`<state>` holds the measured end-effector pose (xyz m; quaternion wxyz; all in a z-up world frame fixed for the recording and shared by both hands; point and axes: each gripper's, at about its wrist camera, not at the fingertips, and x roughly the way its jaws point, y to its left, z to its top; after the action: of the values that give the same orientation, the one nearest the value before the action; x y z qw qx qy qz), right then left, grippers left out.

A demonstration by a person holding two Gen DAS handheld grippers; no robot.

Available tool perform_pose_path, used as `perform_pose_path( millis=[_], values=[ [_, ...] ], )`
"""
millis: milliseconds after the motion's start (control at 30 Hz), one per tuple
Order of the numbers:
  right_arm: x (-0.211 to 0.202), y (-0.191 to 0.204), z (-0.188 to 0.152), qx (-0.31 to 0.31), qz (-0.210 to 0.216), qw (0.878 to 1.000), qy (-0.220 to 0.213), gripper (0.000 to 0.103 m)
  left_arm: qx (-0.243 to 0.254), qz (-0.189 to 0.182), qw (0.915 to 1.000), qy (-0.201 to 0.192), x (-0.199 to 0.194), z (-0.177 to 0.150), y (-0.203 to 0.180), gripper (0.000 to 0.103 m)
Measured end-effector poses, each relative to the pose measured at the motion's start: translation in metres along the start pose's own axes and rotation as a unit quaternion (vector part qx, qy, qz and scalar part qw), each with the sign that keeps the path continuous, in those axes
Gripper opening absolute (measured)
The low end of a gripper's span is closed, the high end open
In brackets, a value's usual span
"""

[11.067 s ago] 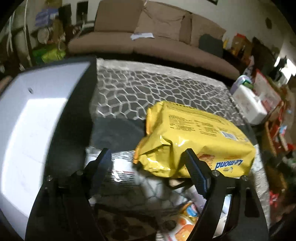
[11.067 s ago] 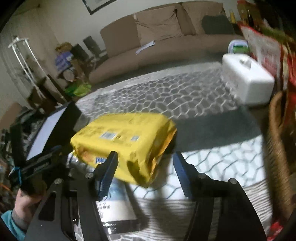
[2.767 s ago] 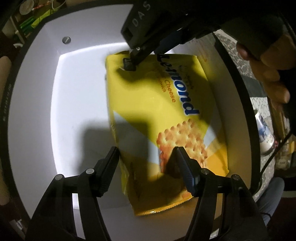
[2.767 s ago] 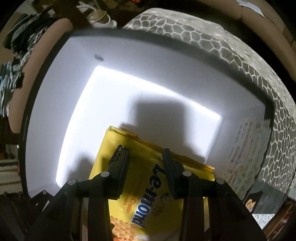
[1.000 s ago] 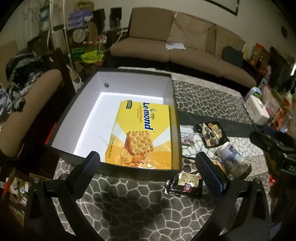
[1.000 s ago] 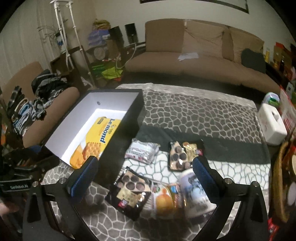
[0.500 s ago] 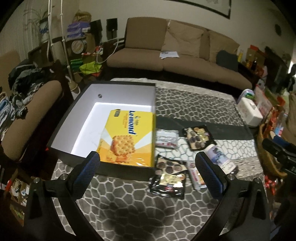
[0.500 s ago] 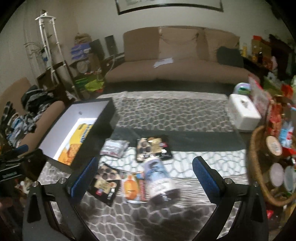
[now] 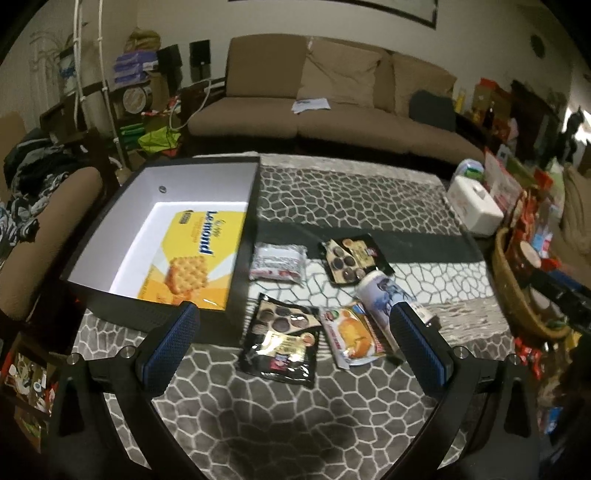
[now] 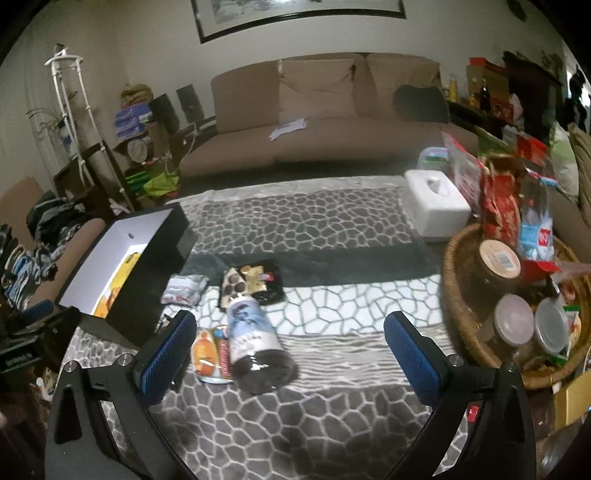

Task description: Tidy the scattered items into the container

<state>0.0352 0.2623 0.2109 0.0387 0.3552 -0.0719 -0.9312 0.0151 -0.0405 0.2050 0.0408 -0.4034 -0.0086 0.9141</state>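
a long tan sofa [image 10: 321, 122] sits against a pale wall, with a dark-framed picture [image 10: 295, 14] hung above it. loose papers [image 10: 288, 130] lie on its seat and a dark cushion [image 10: 421, 103] rests at its right end. left of the sofa stand cluttered shelves [image 10: 140, 133] (dimly lit). in front of the sofa spreads a grey cobble-patterned cloth [image 10: 303, 225].

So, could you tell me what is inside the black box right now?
The black box holds one yellow cracker pack, lying flat on its white floor. The near wall hides the pack's lower edge, and whatever lies beneath the pack cannot be seen.
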Motion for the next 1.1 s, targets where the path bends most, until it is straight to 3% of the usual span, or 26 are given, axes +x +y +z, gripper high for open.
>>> perform_pose_path(
  millis=[400, 733, 1100],
  values=[
    [0.027, -0.035, -0.012, 0.021, -0.035, 0.999, 0.002, 0.103, 0.012, -0.020, 0.9997, 0.004, 0.042, -0.018, -0.026, 0.103],
    [0.069, -0.037, -0.030, 0.008, -0.065, 0.998, 0.022, 0.103, 0.009, -0.022, 0.9993, 0.029, 0.089, -0.039, -0.011, 0.103],
    [0.088, -0.034, -0.044, 0.008, -0.064, 0.997, 0.043, 0.103, 0.024, -0.029, 0.9987, 0.033, 0.101, -0.055, -0.010, 0.103]
  ],
)
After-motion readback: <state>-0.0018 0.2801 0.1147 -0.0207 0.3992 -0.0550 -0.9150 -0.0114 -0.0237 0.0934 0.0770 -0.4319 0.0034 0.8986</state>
